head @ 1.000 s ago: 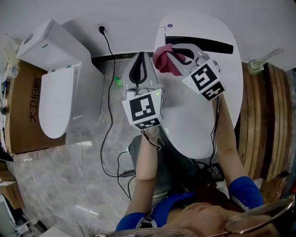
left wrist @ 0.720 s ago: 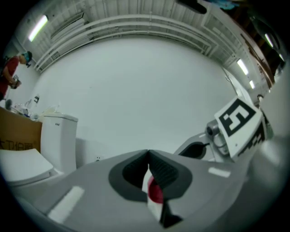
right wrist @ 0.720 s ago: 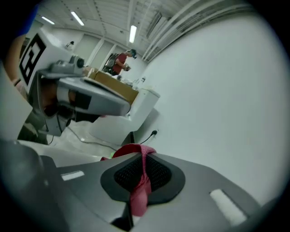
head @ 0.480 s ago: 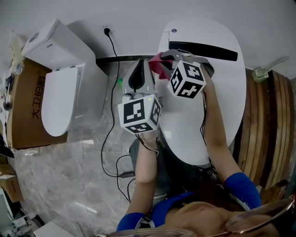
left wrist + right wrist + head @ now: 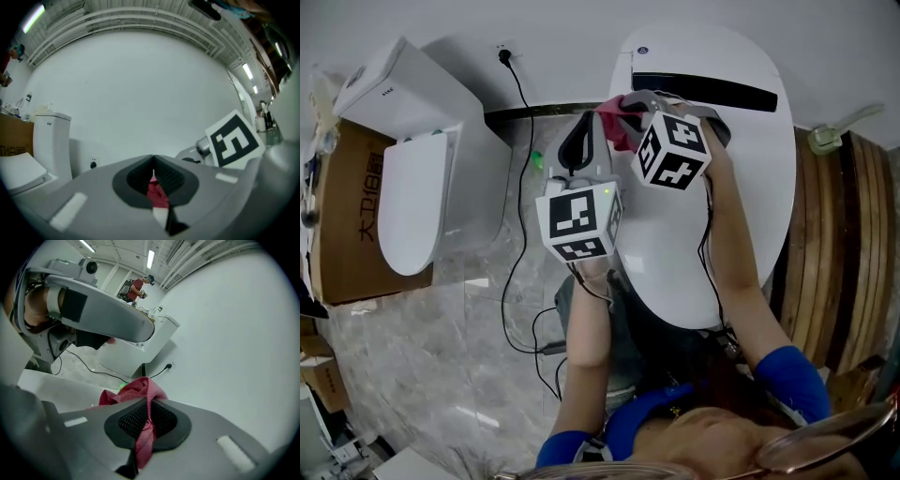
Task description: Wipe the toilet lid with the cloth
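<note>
The white oval toilet lid (image 5: 741,206) fills the middle right of the head view, with a black bar (image 5: 703,89) near its far end. My right gripper (image 5: 630,105) is shut on a red cloth (image 5: 614,127) at the lid's far left edge. In the right gripper view the cloth (image 5: 133,392) bunches beyond the jaws and hangs between them at my right gripper (image 5: 149,401). My left gripper (image 5: 588,118) hovers just left of the lid, shut. In the left gripper view its tips meet at my left gripper (image 5: 152,158), and the cloth (image 5: 158,196) shows through the slit beyond them.
A second white toilet (image 5: 412,159) stands at the left beside a cardboard box (image 5: 352,225). A black cable (image 5: 520,187) runs from a wall socket (image 5: 503,56) across the marble floor. Wooden planks (image 5: 844,244) lean at the right. A person (image 5: 137,289) stands far off.
My right gripper has swung left with the cloth, from over the lid's far part to its far left edge, close to my left gripper. The left gripper has barely moved.
</note>
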Tool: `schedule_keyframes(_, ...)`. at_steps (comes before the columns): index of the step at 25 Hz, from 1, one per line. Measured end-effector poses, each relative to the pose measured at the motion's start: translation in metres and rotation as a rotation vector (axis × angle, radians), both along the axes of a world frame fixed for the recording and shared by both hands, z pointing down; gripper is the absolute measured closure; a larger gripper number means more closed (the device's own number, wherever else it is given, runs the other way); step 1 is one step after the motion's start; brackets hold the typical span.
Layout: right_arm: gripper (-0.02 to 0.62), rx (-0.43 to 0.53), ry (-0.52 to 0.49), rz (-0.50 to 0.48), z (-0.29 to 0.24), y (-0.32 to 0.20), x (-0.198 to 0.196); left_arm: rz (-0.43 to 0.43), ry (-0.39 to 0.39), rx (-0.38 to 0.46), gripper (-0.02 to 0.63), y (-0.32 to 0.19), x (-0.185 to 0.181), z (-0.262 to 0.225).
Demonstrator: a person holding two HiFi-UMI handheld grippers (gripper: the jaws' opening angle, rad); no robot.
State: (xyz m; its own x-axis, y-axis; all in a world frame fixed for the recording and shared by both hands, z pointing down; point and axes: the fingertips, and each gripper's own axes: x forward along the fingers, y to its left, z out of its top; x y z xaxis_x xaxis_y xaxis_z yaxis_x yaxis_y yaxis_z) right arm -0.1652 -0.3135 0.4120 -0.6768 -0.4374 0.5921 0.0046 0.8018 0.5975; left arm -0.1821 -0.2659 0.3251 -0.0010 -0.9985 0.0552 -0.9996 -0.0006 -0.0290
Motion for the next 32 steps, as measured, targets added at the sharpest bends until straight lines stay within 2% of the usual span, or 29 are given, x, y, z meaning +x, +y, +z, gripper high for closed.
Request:
schedule_keyframes(8, 0.588, 0.048, -0.017, 0.030, 0.004, 0.004, 0.009, 0.062, 0.052, -0.003, 0.603, 0.006, 0.011, 0.000)
schedule_keyframes(14, 0.587, 0.039, -0.033, 0.060, 0.005, 0.004, 0.019, 0.084, 0.013, -0.037, 0.603, 0.000, 0.021, 0.010)
schedule_keyframes(20, 0.586, 0.050, 0.003, 0.066, 0.005, 0.003, 0.029, 0.101, 0.050, -0.024, 0.603, -0.001, 0.025, 0.007)
schedule_keyframes(32, 0.586, 0.056, -0.025, 0.106, 0.004, -0.005, 0.055, 0.139, 0.010, -0.037, 0.603, -0.003, 0.045, 0.010)
